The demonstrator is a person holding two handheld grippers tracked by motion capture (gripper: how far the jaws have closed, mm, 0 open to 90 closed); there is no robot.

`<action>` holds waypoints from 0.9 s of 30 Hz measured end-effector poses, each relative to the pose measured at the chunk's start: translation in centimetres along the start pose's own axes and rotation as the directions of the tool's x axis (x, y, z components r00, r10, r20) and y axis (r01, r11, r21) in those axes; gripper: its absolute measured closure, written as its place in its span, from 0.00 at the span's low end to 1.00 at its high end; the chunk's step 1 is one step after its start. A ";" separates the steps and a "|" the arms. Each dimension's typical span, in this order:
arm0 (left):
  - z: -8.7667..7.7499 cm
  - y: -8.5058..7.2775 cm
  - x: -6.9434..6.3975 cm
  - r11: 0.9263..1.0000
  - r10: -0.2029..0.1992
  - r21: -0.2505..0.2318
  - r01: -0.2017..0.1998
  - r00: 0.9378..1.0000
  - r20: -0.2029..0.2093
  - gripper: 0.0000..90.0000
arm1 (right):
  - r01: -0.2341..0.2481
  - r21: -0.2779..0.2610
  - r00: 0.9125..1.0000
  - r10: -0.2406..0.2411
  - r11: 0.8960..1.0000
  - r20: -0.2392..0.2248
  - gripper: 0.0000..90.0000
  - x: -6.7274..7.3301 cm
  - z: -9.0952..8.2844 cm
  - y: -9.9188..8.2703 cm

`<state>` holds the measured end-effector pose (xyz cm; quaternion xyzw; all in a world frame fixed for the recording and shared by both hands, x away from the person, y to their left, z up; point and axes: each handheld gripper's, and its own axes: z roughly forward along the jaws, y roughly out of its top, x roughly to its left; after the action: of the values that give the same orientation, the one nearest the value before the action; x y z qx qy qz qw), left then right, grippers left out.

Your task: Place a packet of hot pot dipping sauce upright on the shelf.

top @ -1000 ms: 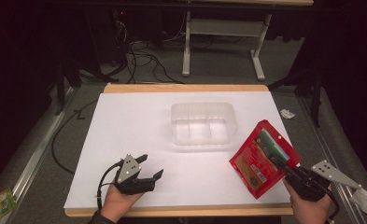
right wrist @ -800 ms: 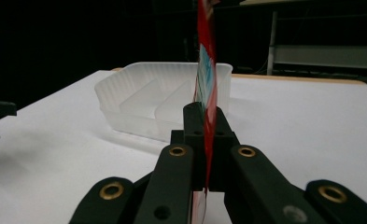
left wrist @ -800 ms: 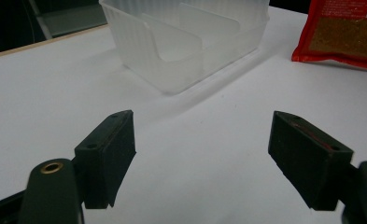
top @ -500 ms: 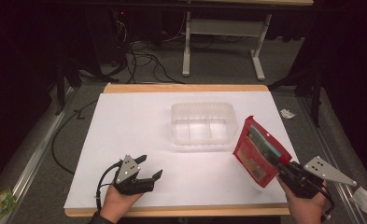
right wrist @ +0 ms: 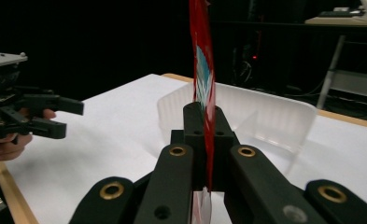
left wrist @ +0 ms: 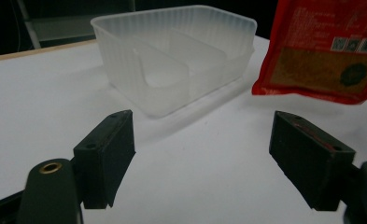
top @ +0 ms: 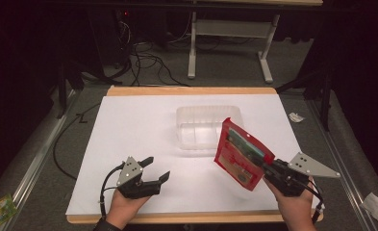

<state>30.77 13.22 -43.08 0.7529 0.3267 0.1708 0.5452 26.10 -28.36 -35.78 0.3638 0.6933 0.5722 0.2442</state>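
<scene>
Between the closed jaws of the right gripper (top: 265, 167) hangs a red packet (top: 240, 155), pinched by one edge and lifted off the desk (top: 129, 125), just beside the clear plastic tray (top: 201, 126). Near the front edge, the left gripper (top: 157, 169) rests wide open, holding nothing.

Right gripper view: my gripper (right wrist: 204, 116) clamped on a red packet (right wrist: 203, 70).
I see the packet edge-on, upright between my jaws. Beyond it a clear plastic tray (right wrist: 265, 116) sits on the white table (right wrist: 111, 135); the left gripper (right wrist: 71, 119) is at left, jaws apart.
</scene>
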 end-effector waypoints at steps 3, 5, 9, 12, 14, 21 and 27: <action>1.0 1.0 -0.4 1.000 -0.014 -0.016 0.015 1.000 0.002 0.26 | 0.010 0.001 1.000 -0.010 1.000 -0.024 1.00 0.6 0.9 0.4; 1.2 1.2 -0.5 1.000 -0.010 -0.013 0.010 1.000 0.000 0.26 | 0.014 -0.003 0.999 -0.014 1.000 -0.034 1.00 0.8 1.3 0.6; 2.7 2.4 -1.3 1.000 0.017 0.005 -0.017 1.000 0.012 0.26 | 0.021 -0.014 0.998 -0.022 1.000 -0.065 1.00 1.1 2.1 1.0; 4.0 3.3 -2.1 1.000 -0.009 -0.018 0.010 0.999 0.033 0.26 | 0.030 -0.030 0.996 -0.032 0.999 -0.086 1.00 1.3 2.2 1.0; 5.1 3.4 -3.0 0.999 -0.023 -0.040 0.026 0.997 0.076 0.26 | 0.045 -0.037 0.993 -0.048 0.998 -0.103 1.00 1.5 2.2 0.9; 6.6 2.5 -3.8 0.999 -0.024 -0.018 0.027 0.987 0.159 0.26 | 0.061 -0.007 0.991 -0.061 0.998 -0.120 1.00 2.0 2.3 0.3; 6.9 2.1 -3.9 1.000 -0.022 0.002 0.022 0.984 0.179 0.27 | 0.062 0.001 0.985 -0.061 0.998 -0.159 1.00 2.8 2.6 -0.1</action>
<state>32.78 5.31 -43.11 0.7616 0.2846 0.0966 0.5741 26.33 -24.56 -36.27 0.2963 0.7232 0.5893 0.2047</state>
